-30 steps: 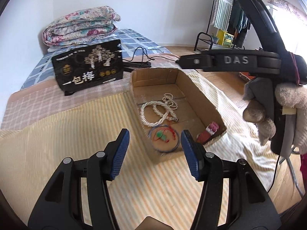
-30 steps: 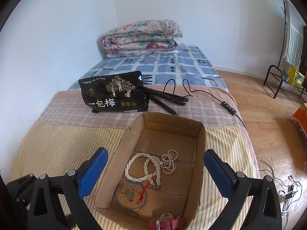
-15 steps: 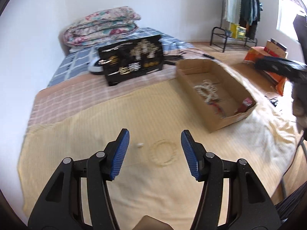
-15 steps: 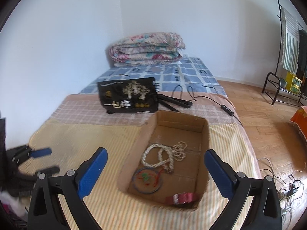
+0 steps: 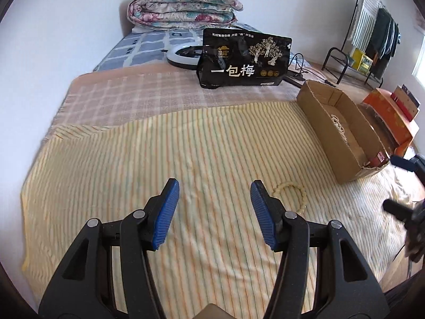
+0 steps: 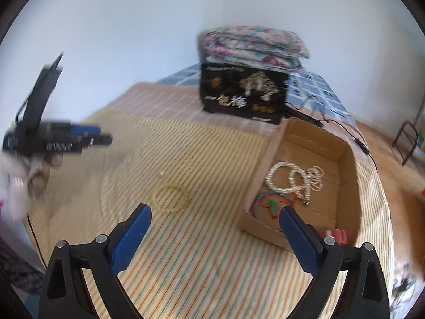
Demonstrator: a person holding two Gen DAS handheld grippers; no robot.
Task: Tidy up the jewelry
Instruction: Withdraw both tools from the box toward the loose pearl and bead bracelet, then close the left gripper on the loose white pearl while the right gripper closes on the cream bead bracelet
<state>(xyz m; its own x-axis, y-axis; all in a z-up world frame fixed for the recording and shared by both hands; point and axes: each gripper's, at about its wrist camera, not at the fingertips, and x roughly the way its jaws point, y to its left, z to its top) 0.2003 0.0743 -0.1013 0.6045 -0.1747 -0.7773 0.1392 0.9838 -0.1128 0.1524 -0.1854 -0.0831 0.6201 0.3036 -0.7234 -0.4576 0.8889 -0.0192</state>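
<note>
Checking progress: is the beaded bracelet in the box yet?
Out. The beaded bracelet lies on the striped sheet, apart from the cardboard box.

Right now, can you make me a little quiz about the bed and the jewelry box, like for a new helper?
1. True or false: the pale bead bracelet lies inside the cardboard box.
2. Which one is in the box? A) pearl necklace B) black snack bag C) folded quilt
3. Fill in: the left gripper has its jaws ____.

Key: 1 false, it lies on the striped blanket outside the box; 2 A; 3 open.
</note>
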